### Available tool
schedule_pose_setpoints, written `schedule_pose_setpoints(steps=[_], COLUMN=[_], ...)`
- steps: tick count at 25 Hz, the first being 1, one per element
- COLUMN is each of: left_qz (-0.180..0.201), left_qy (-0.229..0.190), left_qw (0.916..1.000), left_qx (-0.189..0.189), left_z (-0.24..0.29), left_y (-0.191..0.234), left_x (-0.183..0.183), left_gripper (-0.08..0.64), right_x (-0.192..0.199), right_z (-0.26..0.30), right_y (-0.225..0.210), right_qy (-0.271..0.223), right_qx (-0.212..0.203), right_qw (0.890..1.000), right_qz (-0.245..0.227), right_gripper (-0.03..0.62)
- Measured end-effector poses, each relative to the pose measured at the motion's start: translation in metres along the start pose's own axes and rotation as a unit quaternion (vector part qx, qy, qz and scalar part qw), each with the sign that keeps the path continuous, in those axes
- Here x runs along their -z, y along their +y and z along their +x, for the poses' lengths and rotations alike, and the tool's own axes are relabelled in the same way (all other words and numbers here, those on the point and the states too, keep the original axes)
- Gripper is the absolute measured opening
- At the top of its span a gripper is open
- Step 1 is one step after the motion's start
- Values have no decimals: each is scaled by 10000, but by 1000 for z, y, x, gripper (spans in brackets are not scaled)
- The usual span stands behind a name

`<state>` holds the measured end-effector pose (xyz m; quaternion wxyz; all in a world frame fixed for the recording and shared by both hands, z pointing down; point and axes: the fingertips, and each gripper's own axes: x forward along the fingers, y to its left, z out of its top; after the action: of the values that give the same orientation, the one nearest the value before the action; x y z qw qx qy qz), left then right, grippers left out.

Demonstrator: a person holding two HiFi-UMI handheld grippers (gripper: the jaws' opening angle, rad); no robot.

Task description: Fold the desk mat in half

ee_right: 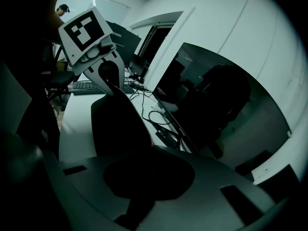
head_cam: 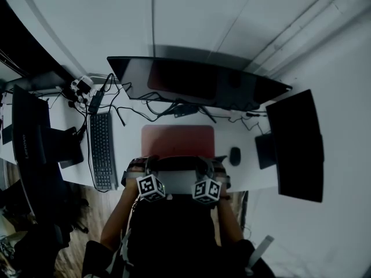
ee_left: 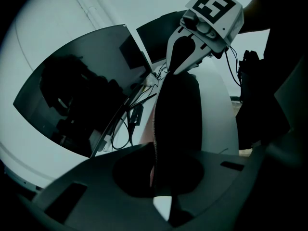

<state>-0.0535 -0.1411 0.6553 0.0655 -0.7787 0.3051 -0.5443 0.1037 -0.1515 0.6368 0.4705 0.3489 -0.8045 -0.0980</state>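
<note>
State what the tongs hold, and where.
Both grip the desk mat by its near edge: left tongs near one corner, right tongs near the other.

Ahead of me a wide curved monitor stands at the back of the white desk, with black cables tangled below it. On my left a black keyboard lies with its long side running away from me, beside a dark monitor, and white plugs cluster behind it. On my right a black mouse sits near another monitor.
</note>
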Motion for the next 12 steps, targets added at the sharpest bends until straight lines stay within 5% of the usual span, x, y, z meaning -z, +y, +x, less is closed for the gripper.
schedule_pose_setpoints(steps=[12], left_qz=[-128], left_qy=[128], left_qw=[9996], left_qx=[-195], left_z=[33], left_y=[51], left_x=[-11], left_gripper=[21], right_x=[-15], right_z=[42], right_y=[-47], right_qy=[-33], right_qx=[-100], right_qw=[9999], right_qz=[-129], right_gripper=[18])
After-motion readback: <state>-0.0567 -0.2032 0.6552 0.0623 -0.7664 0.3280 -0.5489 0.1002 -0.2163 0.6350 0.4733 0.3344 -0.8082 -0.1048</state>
